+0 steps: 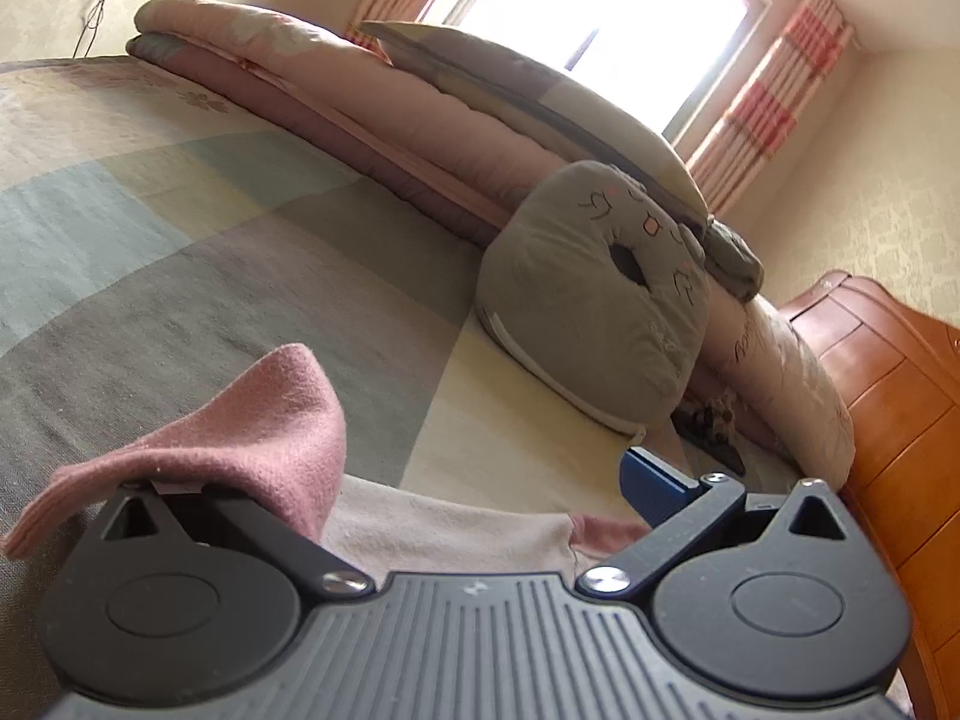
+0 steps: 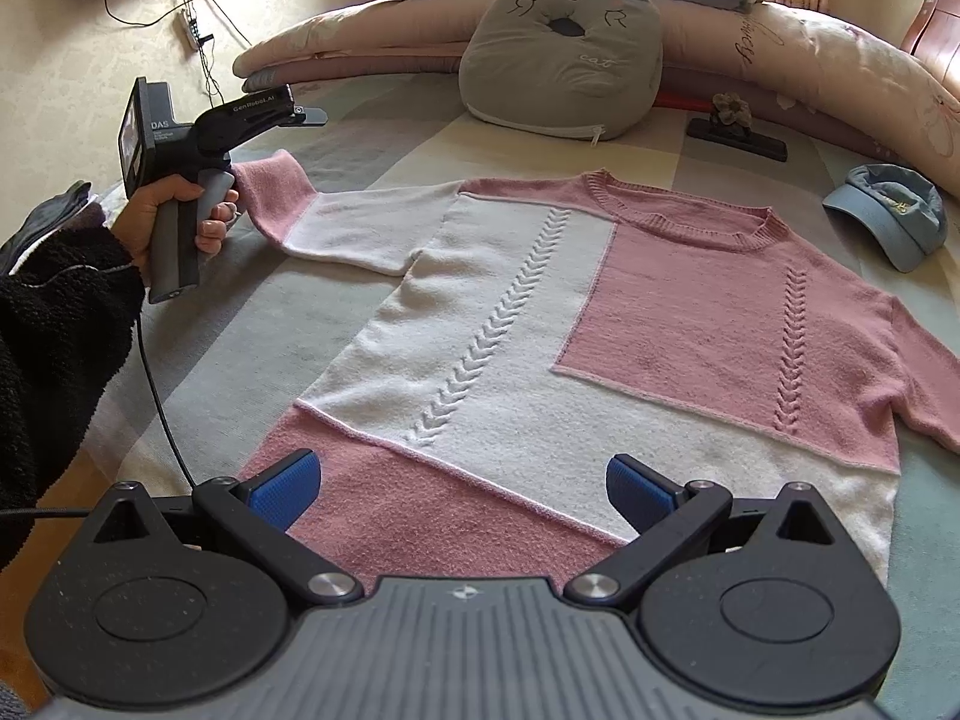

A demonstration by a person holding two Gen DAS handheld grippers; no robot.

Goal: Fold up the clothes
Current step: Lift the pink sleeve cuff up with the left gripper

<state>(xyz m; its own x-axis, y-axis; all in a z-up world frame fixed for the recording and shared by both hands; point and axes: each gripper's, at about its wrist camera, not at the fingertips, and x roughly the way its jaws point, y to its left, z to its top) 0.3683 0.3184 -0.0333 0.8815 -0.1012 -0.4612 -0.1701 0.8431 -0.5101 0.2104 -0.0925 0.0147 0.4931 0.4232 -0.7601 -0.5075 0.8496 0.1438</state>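
Draping over left gripper (image 1: pixel 414 480) fingers (image 1: pixel 651 480): sweater (image 2: pixel 540 324) sleeve cuff (image 1: pixel 252 426).

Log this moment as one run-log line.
stage: first sleeve fold | left gripper: open, pink cuff draped over one finger | right gripper: open above sweater hem

A bed (image 2: pixel 198 354) with a checked cover carries a pink-and-white sweater (image 2: pixel 540 324) spread flat. Beyond the sweater sit a grey cushion (image 2: pixel 558 54) and rolled quilts (image 2: pixel 798 54). Right of it lies a blue cap (image 2: pixel 888 213); between cap and cushion rests a dark object (image 2: pixel 735 135), possibly a hair clip.
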